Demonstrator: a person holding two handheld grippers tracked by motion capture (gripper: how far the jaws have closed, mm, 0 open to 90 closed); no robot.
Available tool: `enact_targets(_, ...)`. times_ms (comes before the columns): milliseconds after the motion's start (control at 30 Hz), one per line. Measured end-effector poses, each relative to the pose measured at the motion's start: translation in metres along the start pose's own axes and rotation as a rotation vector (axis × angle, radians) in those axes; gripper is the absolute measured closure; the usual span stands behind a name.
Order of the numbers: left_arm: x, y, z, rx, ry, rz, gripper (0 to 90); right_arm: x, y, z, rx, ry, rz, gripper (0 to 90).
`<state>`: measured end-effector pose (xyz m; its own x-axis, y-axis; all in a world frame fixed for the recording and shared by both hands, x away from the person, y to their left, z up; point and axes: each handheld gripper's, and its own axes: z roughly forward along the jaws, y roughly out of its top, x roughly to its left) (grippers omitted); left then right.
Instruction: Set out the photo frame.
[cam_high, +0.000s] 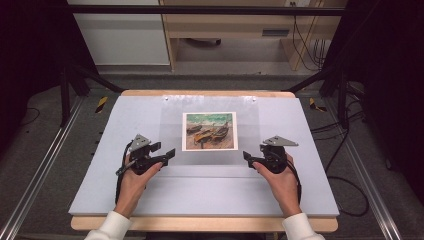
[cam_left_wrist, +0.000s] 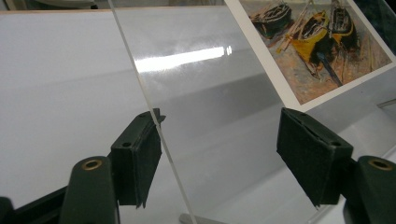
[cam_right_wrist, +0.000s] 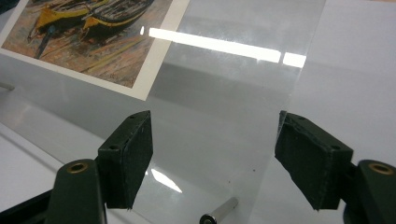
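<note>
— On the pale table (cam_high: 100, 190), what is going on?

— A person holds the left gripper (cam_high: 167, 154) at the eight o'clock corner of a clear sheet (cam_high: 210, 156) and the right gripper (cam_high: 247, 157) at its four o'clock corner. The sheet lies over a boat picture (cam_high: 209, 131) at the table's centre.

— Are the tongs gripping?

— Not yet. Both stand open. In the left gripper view, one pad (cam_left_wrist: 140, 163) sits against the sheet's side edge (cam_left_wrist: 159, 135); the other is well apart. In the right gripper view the sheet's far edge (cam_right_wrist: 285, 107) meets the outer pad (cam_right_wrist: 310, 158).

— And the small metal pin (cam_right_wrist: 219, 212)?

— Possibly a standoff under the sheet; the view is too tight to say.

— How should this step be done?

— Judging by the layout, close both together, evenly on the edges, and lift level so the sheet neither flexes nor drags the picture.
</note>
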<state>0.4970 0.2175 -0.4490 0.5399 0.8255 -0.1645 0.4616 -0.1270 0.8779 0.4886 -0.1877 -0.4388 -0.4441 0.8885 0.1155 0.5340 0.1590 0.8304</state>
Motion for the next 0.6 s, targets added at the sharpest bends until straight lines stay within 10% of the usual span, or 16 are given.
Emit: enact_targets(600, -0.012, -0.010, -0.018, 0.004, 0.042, 0.015, 41.6, 0.010, -0.012, -0.016, -0.027, -0.055, -0.051, 40.5)
